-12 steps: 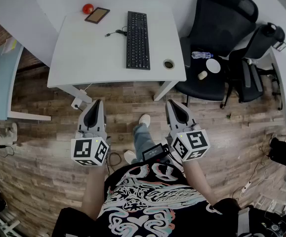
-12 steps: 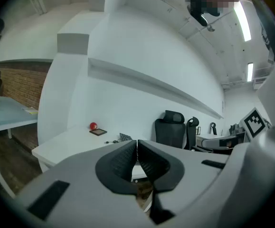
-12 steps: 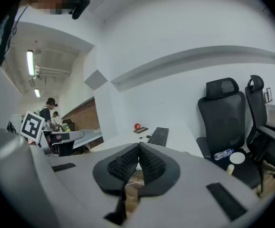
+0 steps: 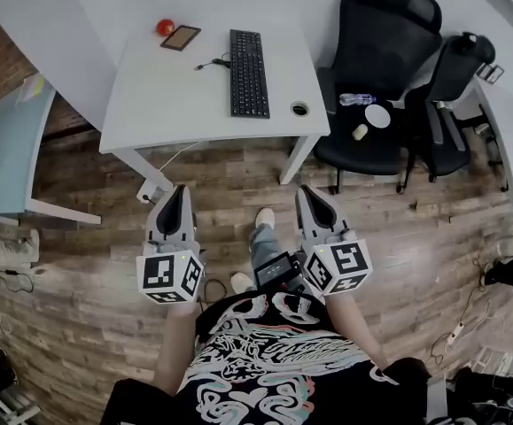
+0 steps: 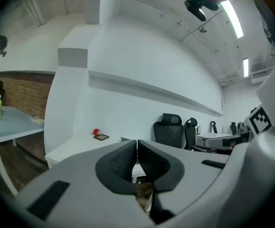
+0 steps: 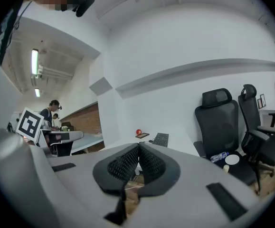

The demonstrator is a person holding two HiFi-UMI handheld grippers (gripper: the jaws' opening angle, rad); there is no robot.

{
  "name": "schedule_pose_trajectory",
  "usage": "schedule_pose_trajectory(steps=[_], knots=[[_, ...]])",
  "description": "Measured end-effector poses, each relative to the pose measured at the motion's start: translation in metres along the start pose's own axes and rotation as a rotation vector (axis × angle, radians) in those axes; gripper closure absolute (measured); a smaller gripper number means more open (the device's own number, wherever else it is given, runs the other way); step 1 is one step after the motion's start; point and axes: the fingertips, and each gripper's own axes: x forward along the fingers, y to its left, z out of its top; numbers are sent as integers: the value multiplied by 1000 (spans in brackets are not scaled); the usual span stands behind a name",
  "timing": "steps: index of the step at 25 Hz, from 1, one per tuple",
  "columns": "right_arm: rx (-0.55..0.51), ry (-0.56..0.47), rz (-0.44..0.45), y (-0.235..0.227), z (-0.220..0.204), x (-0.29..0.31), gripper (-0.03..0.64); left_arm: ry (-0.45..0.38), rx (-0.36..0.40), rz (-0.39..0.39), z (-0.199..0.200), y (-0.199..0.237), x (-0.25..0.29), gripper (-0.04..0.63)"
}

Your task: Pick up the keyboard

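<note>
Left gripper: jaws pressed together, ribbed black pads meeting along one seam, nothing between them. It is held low in front of the body, roughly level, pointing toward the far side.

Right gripper: same state, pads closed on each other, empty. It runs parallel to the left one, with the person's leg and shoe between them over the brown wood-plank floor.

Task object: the long black keyboard lies flat on the white rectangular desk, well apart from both grippers on the far side. Its long axis runs near to far, right of the desk's centre. Neither tool is over the desk yet, so I judge the task to be at the approach stage.

Around it:
- A thin black cable end lies just left of the keyboard's far half.
- A small brown flat tablet and a red ball sit at the far left corner.
- A round cable hole is near the right edge.
- Two black office chairs stand to the right, the nearer one with a clear water bottle on its seat.

Risks from here:
- Arriving with the jaws shut would shove the keyboard instead of gripping it. They need to spread before contact.
- The board is thin and flat on the desk, so pads could skid off its edge.
- A one-ended pinch would likely let the long body droop or twist out.
- If the cable belongs to the keyboard, lifting may drag or snag it, possibly nudging the tablet or setting the ball rolling.
</note>
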Motion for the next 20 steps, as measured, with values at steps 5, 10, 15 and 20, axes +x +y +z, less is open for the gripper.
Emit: schedule_pose_trajectory(steps=[5,10,15,20], knots=[[-22,-43,-32,2,11,-8,588,-6,3,-16,2,-4,-5,575],[10,-73,-46,-10,18,0,588,-17,9,-17,9,-2,12,575],[28,-61,-50,-36,25,36,588,-8,22,-7,14,9,57,575],[49,-36,-62,-80,30,96,588,11,14,4,17,23,127,575]])
